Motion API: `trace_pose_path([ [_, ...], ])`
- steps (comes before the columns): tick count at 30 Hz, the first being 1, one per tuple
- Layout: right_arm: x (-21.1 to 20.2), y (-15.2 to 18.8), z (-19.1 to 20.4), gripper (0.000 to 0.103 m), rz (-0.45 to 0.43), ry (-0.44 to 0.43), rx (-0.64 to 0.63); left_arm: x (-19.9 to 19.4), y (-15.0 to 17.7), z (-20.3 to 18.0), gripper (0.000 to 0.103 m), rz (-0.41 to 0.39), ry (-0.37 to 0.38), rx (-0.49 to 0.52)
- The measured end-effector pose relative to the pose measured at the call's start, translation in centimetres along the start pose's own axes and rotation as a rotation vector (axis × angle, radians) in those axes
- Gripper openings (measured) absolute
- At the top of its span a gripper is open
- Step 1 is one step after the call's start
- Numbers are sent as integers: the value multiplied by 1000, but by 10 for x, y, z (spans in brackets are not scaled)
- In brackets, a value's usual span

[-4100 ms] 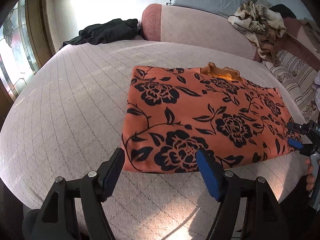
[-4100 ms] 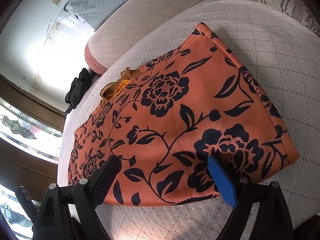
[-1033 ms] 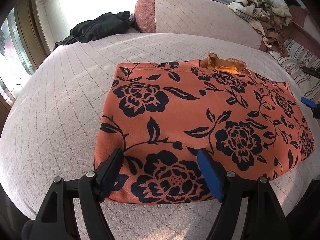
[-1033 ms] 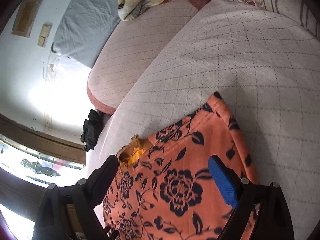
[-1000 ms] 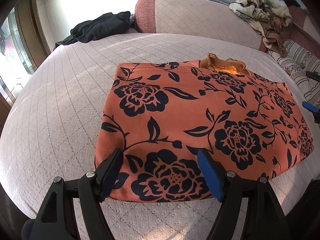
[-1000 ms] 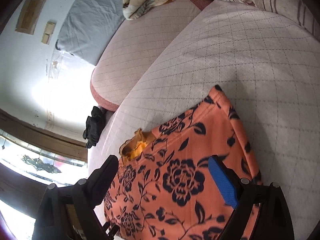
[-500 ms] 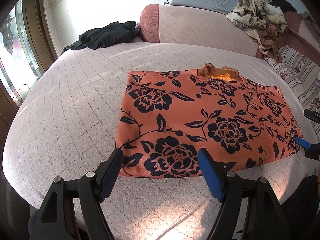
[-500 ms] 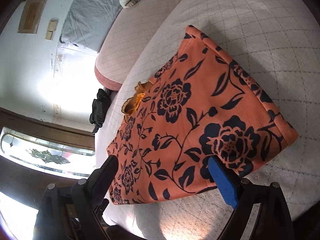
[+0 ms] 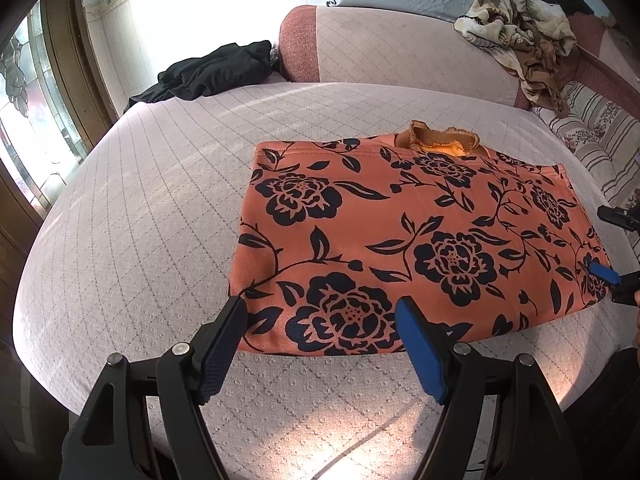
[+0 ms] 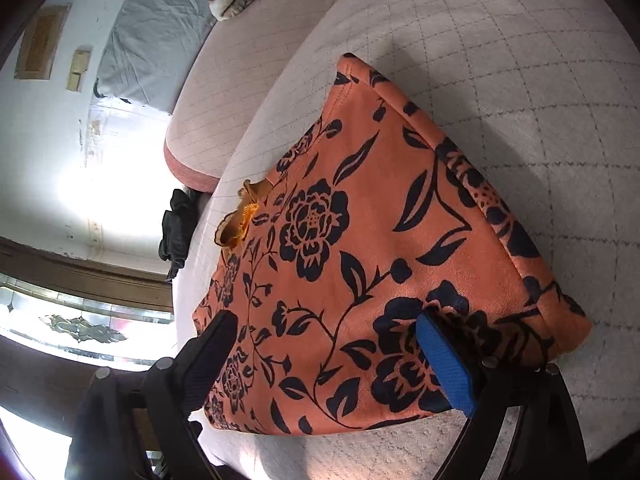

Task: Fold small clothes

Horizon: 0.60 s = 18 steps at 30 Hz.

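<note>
An orange garment with black flowers lies folded flat in a rectangle on the quilted bed. An orange-brown collar sticks out at its far edge. My left gripper is open and empty, just above the garment's near left edge. My right gripper is open and empty, over the garment's near right end. It also shows at the right edge of the left wrist view.
A black garment lies at the bed's far left. A patterned crumpled cloth lies on the pink headboard. A striped cushion is at the right. A wooden window frame stands to the left.
Both grippers pulled back toward the near edge of the garment and stay open. The garment has not moved.
</note>
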State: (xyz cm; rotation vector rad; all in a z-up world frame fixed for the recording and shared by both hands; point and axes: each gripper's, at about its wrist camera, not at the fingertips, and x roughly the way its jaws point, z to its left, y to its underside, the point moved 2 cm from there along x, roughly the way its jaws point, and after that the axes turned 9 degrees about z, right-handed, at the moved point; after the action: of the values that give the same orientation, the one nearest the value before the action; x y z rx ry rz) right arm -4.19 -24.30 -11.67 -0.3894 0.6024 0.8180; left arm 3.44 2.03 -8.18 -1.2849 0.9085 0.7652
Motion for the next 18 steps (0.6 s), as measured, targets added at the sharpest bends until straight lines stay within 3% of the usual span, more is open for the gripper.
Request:
trace_pose_path([
  [4, -5, -1, 21, 93, -22, -27, -90, 8, -1, 1, 77, 20, 8, -13],
  [6, 8, -7, 6, 93, 3, 31, -54, 9, -1, 0, 77, 24, 9, -7],
  [8, 9, -8, -2, 93, -3, 9, 2, 9, 0, 0, 77, 21, 0, 0],
  [14, 5, -14, 30, 94, -11, -8, -105, 20, -2, 4, 77, 37, 13, -25],
  [16, 19, -20, 15, 93, 15, 38, -58, 28, -1, 4, 77, 59, 10, -22],
  [18, 19, -21, 13, 93, 16, 19, -33, 36, 0, 6, 77, 86, 1, -21],
])
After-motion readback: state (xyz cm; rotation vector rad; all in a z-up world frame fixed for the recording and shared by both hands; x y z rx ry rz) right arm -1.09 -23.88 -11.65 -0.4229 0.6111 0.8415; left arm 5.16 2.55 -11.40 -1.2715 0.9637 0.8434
